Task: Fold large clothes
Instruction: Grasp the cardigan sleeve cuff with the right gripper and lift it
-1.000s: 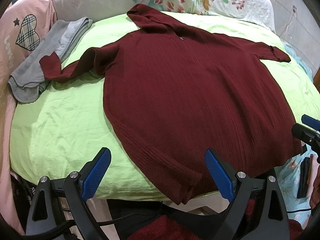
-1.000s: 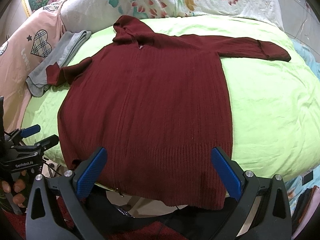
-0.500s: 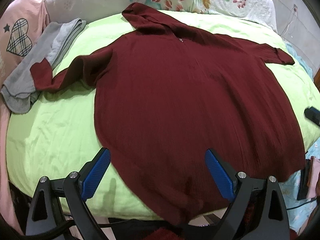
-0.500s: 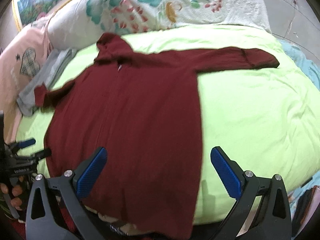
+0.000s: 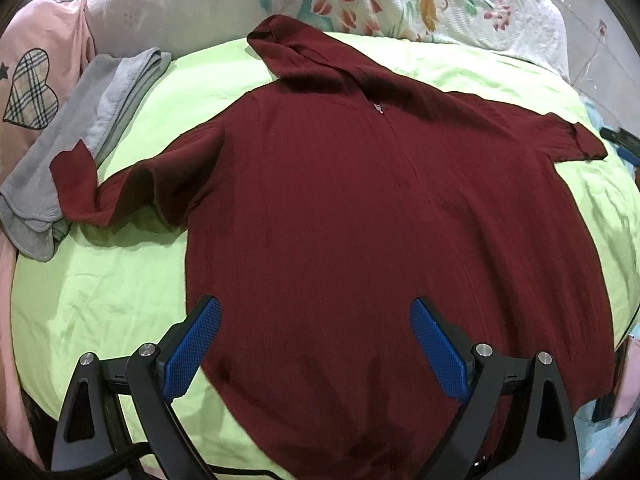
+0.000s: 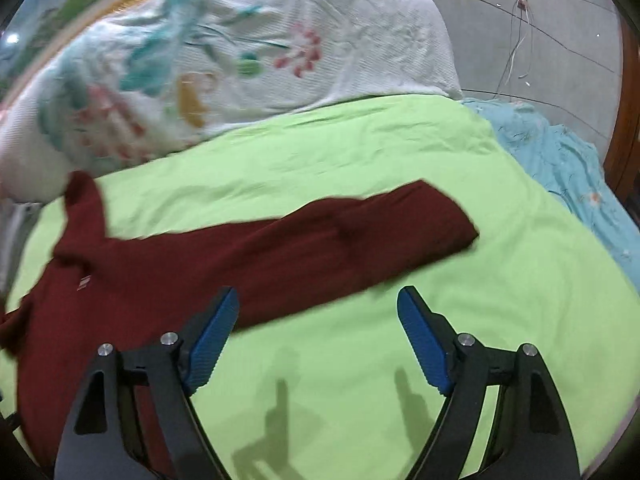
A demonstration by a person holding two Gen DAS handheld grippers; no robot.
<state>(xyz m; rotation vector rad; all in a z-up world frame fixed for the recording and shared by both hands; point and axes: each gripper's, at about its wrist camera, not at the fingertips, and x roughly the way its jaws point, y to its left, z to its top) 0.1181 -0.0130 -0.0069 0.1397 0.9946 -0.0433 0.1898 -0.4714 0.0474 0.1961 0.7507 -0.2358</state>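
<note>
Bed with lime-green sheet (image 5: 120, 288), a floral quilt (image 5: 400, 4) heaped at its far end. The maroon hooded sweater (image 5: 360, 208) lies flat across the sheet, hood toward the quilt, both sleeves spread; one cuff overlaps a folded grey garment (image 5: 80, 128) at the left edge. The other sleeve (image 6: 360, 240) stretches over bare sheet (right wrist view, blurred). Left gripper (image 5: 316, 344): fingers spread wide above the sweater's lower body, holding nothing. Right gripper (image 6: 318, 328): fingers have just been closing, yet stand apart and empty, near the sleeve's lower edge.
</note>
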